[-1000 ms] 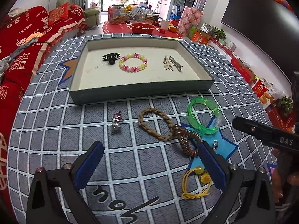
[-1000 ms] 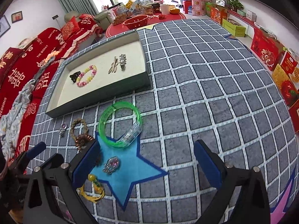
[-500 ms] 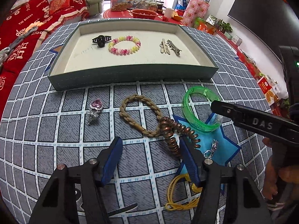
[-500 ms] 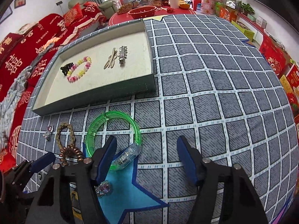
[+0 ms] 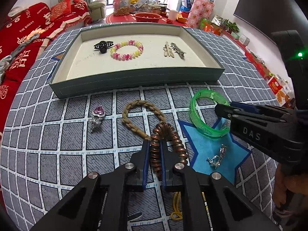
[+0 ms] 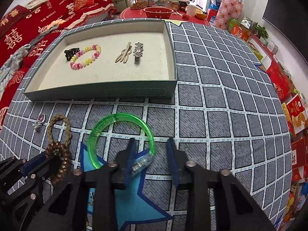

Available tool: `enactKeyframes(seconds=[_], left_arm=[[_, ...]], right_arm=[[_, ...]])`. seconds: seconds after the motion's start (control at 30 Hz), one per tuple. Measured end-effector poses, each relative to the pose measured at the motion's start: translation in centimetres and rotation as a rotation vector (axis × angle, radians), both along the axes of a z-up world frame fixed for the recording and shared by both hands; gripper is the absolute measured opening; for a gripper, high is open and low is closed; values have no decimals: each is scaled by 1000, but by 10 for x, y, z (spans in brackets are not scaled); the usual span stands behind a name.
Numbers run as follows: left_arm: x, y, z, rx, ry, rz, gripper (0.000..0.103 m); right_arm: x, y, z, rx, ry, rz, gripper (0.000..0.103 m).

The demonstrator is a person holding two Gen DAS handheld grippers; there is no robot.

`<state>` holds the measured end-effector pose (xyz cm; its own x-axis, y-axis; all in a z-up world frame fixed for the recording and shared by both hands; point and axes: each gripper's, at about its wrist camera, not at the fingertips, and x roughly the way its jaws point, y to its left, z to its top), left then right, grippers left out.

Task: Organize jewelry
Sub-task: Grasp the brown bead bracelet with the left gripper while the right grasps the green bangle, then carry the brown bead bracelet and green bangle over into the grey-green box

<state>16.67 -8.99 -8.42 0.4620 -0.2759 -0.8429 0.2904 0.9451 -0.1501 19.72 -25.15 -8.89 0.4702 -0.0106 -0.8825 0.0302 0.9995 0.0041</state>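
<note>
The left gripper (image 5: 154, 155), just closed, pinches the copper spiral band (image 5: 167, 150), while the right gripper (image 6: 152, 154), apparently still apart, straddles the green bangle's (image 6: 120, 134) near rim, tray (image 5: 134, 82) ahead.

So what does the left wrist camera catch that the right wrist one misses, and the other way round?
Only the left wrist view: the left claw from behind, its jaws just closed onto the copper coil tie; a hand holding the other tool; a green light on it.
Only the right wrist view: the right claw from behind, jaws just closing around the green bangle, one pad not touching it.
Both: the tray, beaded bracelet, hair clips, braided loop, heart ring.
</note>
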Motion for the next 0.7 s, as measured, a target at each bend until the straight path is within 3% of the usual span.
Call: enactKeyframes(seconds=[0.03, 0.07, 0.7], left_arm=[[-1, 1, 1, -8, -3, -5, 23], [-3, 3, 3, -12, -7, -8, 23], [-10, 48, 52, -58, -125, -28, 23]], right_arm=[[0, 1, 0, -3, 0, 0, 14], [-1, 2, 0, -9, -2, -5, 11], [-34, -31, 44, 146, -104, -90, 10]])
